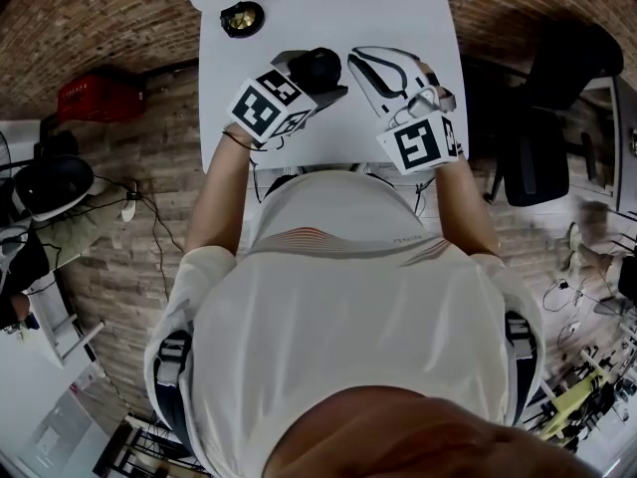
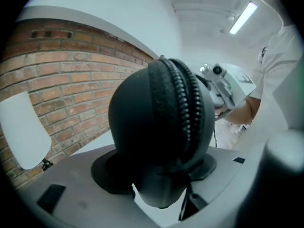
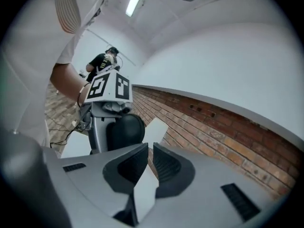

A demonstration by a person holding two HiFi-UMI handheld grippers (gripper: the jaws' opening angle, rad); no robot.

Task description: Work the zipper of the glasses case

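— Brick floor (image 1: 119, 217) all round, with a white table (image 1: 328, 8) at the top of the head view and a person (image 1: 348, 297) in a pale shirt standing close against its near edge.

— Anything else on or near the table?

— Small round gold-coloured thing (image 1: 242, 18) near the far left corner, too small to name. Red crate (image 1: 95, 98) on the floor to the left, black chair (image 1: 552, 118) to the right.

— Whereabouts of the glasses case?

— Glasses case (image 2: 156, 122): black, rounded, standing on end between the pads of the left gripper (image 2: 159, 177). Clamped from both sides, jaws spread wide around it. Held over the left half of the table; no telling whether resting on the top or just above it.

— And the zipper?

— Zipper (image 2: 183, 103) turned towards the left gripper view, running up and over the crown of the case. Teeth meshed along the whole stretch in sight.

— State of the other gripper?

— Right gripper (image 3: 148, 152): pads nearly together, only a sliver of gap, nothing in it. Near the case, on its right, not touching. Marker cube (image 3: 109, 87) of the left gripper and the dark case straight ahead in the right gripper view.
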